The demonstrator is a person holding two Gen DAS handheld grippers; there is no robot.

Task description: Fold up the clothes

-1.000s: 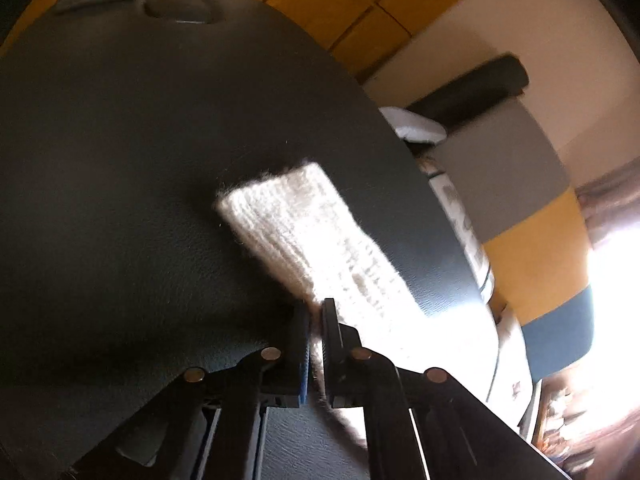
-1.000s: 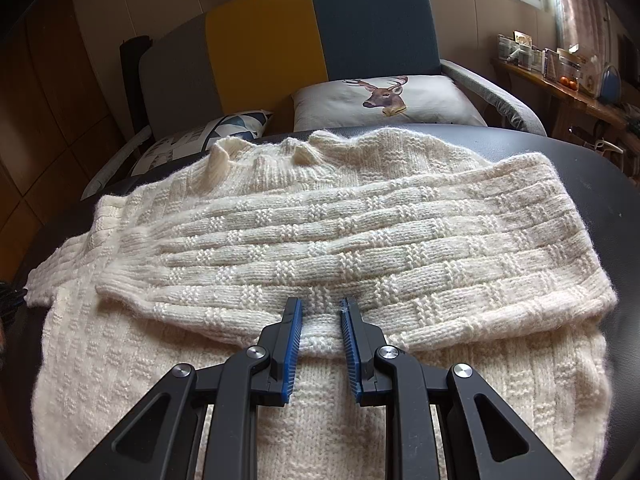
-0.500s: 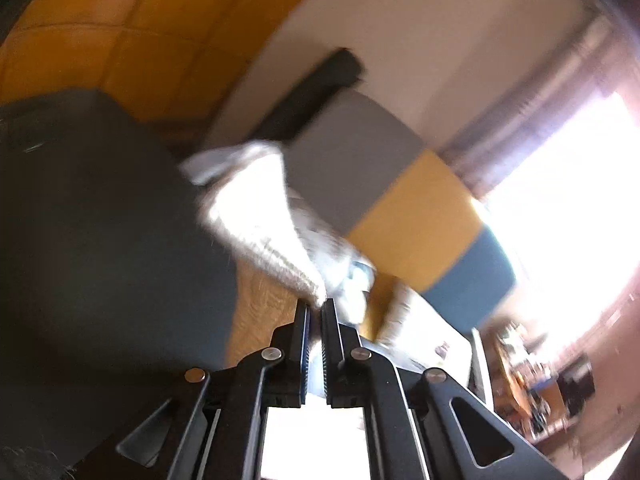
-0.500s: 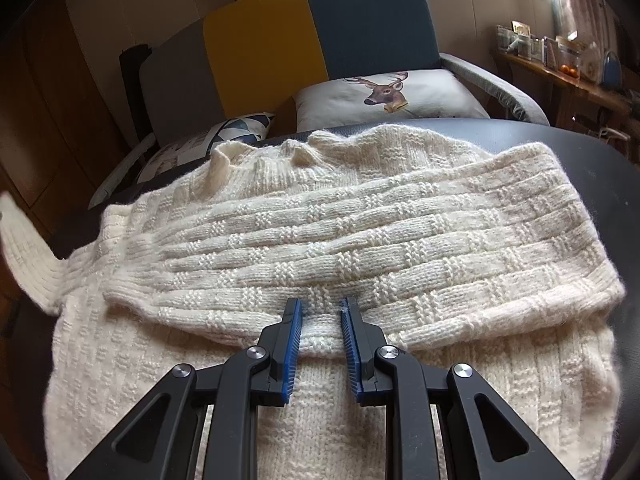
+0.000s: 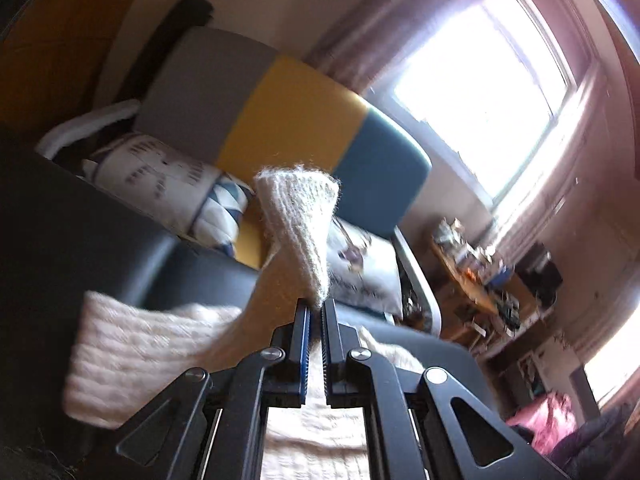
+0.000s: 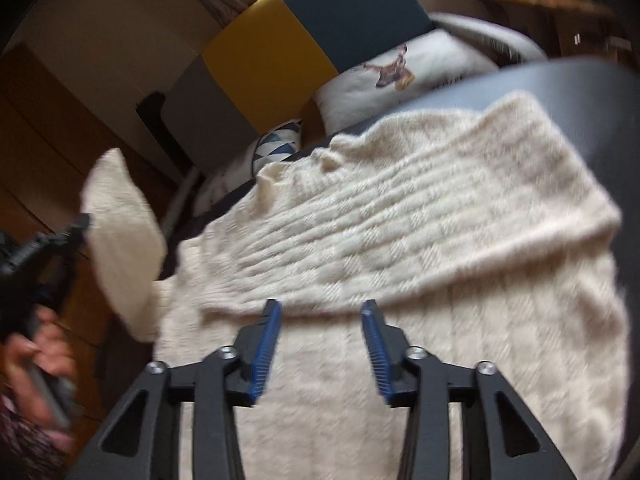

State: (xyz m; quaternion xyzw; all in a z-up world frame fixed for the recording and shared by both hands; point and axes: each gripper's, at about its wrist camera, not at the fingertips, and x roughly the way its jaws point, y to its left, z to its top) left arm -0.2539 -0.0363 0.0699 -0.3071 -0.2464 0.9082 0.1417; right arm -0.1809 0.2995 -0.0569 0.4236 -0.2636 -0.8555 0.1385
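A cream knitted sweater [image 6: 400,248] lies spread on a dark round table [image 6: 592,96], one sleeve folded across its chest. My left gripper [image 5: 314,310] is shut on the other sleeve [image 5: 298,224] and holds it up in the air, its cuff standing above the fingertips. In the right wrist view that raised sleeve [image 6: 120,236] hangs at the left, beside the left gripper [image 6: 60,236] and the hand [image 6: 36,356] that holds it. My right gripper [image 6: 320,312] hovers open over the sweater's middle, just short of the folded sleeve's edge, with nothing between its fingers.
Behind the table stands a grey, yellow and blue sofa [image 5: 304,120] with a deer cushion [image 6: 404,68] and a patterned cushion [image 5: 168,184]. A bright window [image 5: 480,80] and a cluttered side table [image 5: 480,280] are at the right. Wooden floor shows at the left.
My left gripper has lifted the sleeve off the table and swung it up towards the sweater. My right gripper has opened wide and tilted, still over the sweater's middle.
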